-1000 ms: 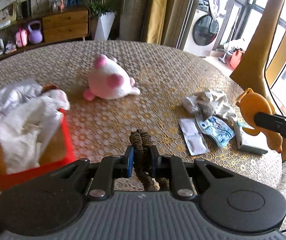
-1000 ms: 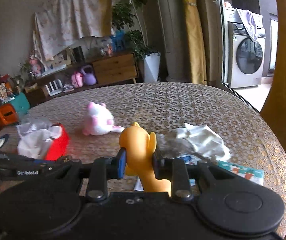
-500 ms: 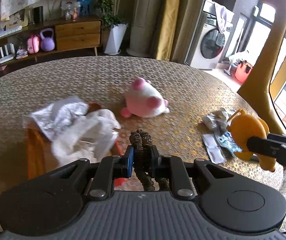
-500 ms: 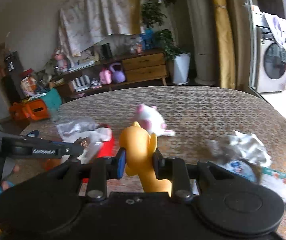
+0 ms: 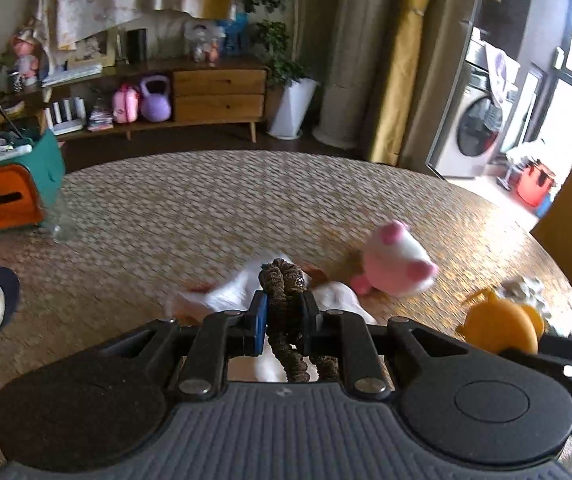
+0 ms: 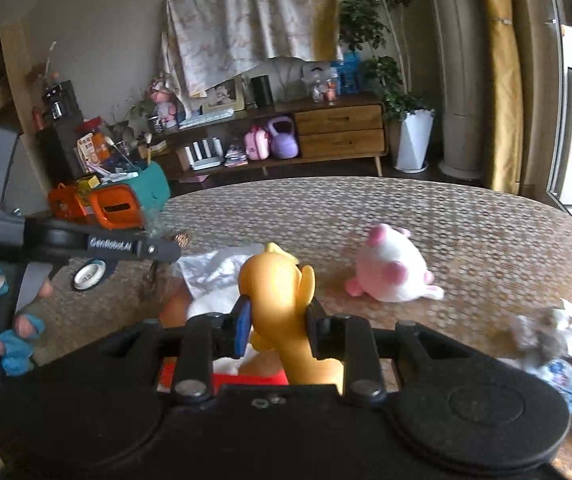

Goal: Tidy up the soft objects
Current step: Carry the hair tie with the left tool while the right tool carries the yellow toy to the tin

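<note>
a brown braided rope [image 5: 282,280] is being pinched by the left gripper [image 5: 282,318]. an orange rubber toy [image 6: 276,280] is being pinched by the right gripper [image 6: 278,326]. a pink plush [image 6: 389,270] is being seen ahead and right of both.

On the desk [image 6: 465,232], the plush toy [image 6: 389,270] lies right of the box [image 6: 246,378]; crumpled wrappers [image 6: 557,336] lie farther right, nearer the edge.

Now swung leftward over the red box [image 6: 262,380] and its white cloth [image 5: 242,292]; pink plush [image 5: 395,266] shifted rightward in both views, orange toy [image 6: 278,292] above box.
</note>
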Motion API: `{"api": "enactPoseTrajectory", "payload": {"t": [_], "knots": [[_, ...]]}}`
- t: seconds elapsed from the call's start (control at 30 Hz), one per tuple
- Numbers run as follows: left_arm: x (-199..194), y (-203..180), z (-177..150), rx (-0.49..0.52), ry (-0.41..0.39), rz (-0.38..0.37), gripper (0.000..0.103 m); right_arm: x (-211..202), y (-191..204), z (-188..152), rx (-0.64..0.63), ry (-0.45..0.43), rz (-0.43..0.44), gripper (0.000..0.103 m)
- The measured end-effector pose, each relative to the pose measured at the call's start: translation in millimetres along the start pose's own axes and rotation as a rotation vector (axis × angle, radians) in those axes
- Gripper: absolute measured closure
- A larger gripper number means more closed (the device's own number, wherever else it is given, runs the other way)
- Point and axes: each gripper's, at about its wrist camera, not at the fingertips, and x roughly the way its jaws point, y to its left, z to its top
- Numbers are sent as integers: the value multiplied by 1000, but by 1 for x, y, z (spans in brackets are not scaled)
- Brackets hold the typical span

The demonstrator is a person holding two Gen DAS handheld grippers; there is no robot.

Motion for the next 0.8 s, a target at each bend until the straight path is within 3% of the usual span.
{"api": "enactPoseTrajectory", "payload": {"t": [0.4, 0.8], "knots": [[46, 26, 24, -5, 1, 63, 86, 70, 33, 10, 44, 44, 13, 75], [96, 31, 11, 26, 89, 52, 86, 134, 64, -16, 12, 160, 31, 75]]}}
